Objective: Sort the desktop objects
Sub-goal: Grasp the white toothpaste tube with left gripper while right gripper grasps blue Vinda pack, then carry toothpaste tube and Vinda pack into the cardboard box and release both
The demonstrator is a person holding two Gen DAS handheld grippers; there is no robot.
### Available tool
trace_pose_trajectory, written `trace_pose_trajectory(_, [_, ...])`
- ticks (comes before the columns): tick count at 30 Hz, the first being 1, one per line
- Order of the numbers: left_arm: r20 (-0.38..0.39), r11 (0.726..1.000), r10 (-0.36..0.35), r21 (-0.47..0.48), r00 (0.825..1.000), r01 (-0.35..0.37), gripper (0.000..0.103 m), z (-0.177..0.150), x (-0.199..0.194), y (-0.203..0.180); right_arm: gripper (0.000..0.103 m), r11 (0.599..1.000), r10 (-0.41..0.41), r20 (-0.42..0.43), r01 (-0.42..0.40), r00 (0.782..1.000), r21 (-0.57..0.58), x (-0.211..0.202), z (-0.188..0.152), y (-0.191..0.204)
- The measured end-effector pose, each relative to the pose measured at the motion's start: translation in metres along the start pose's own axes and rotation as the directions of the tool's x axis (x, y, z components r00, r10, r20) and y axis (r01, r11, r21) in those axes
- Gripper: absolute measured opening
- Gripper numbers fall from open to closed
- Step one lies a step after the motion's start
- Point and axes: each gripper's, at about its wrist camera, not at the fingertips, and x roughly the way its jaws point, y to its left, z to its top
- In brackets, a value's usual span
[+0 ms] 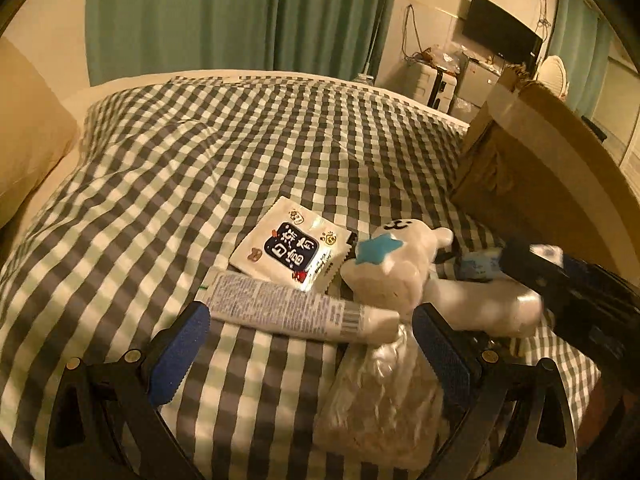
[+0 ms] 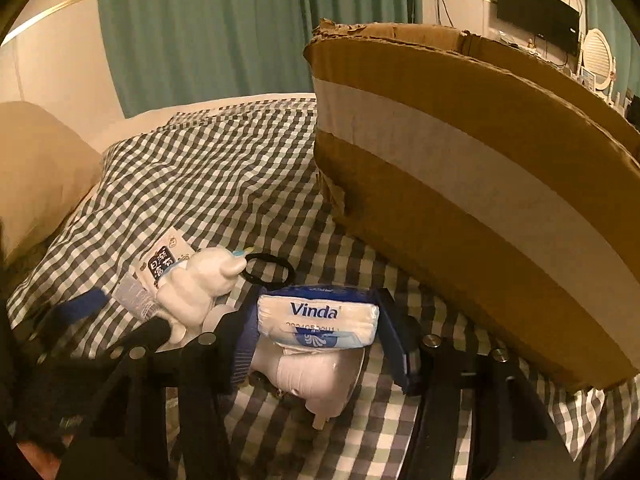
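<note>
My left gripper (image 1: pixel 310 340) is open and empty just above the checked bedspread, its blue pads either side of a white tube (image 1: pixel 296 308) and a clear plastic bag (image 1: pixel 384 404). Beyond lie a white snack sachet (image 1: pixel 290 246) and a white plush toy (image 1: pixel 404 268) with a blue star. My right gripper (image 2: pixel 316 322) is shut on a Vinda tissue pack (image 2: pixel 318 320), held over the plush toy (image 2: pixel 200 284). It shows blurred in the left wrist view (image 1: pixel 516 256). A black hair tie (image 2: pixel 270 268) lies by the toy.
A large cardboard box (image 2: pixel 480 184) with a pale tape band stands on the bed at the right, close to my right gripper; it also shows in the left wrist view (image 1: pixel 532 160). A pillow (image 1: pixel 28 140) lies at the left. Green curtains hang behind.
</note>
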Motion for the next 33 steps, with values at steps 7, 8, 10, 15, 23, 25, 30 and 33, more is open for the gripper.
trace_pose_trajectory(7, [-0.029,1.0,-0.026,0.011,0.999,0.027,0.103,0.0,0.02,0.003,0.054,0.997,0.032,-0.008,-0.032,0.999,0.069,-0.011,-0.005,-0.018])
trace_pose_trajectory(8, [-0.032,0.999,-0.031,0.022,0.999,0.031,0.103,0.001,0.022,0.001,0.054,0.997,0.034,-0.009,-0.033,0.999,0.073,-0.012,-0.006,-0.019])
trace_pose_trajectory(10, [-0.029,0.998,-0.052,0.031,0.998,0.053,0.094,0.0,0.021,0.001,0.054,0.997,0.032,-0.012,-0.031,0.999,0.072,-0.014,-0.008,-0.02])
trace_pose_trajectory(15, [-0.009,0.988,-0.074,0.138,0.997,0.075,0.068,0.001,0.015,-0.017,0.054,0.996,0.034,-0.014,-0.033,0.999,0.077,-0.022,-0.01,-0.022])
trace_pose_trajectory(23, [-0.04,0.974,-0.042,0.22,0.998,0.05,0.068,0.006,0.008,-0.028,0.054,0.996,0.038,-0.012,-0.036,0.999,0.079,-0.031,-0.012,-0.025])
trace_pose_trajectory(25, [-0.089,0.985,-0.043,0.164,0.995,0.057,0.076,0.01,0.008,-0.024,0.054,0.995,0.041,-0.011,-0.04,0.999,0.087,-0.033,-0.013,-0.027])
trace_pose_trajectory(30, [-0.153,0.967,-0.165,-0.22,0.974,0.129,0.076,0.019,0.016,0.002,0.054,0.995,0.045,-0.002,-0.045,0.999,0.084,-0.033,-0.011,-0.024])
trace_pose_trajectory(33, [-0.164,0.949,-0.177,-0.289,0.97,0.125,0.057,0.024,0.024,0.002,0.054,0.996,0.044,0.0,-0.044,0.999,0.073,-0.031,-0.011,-0.018])
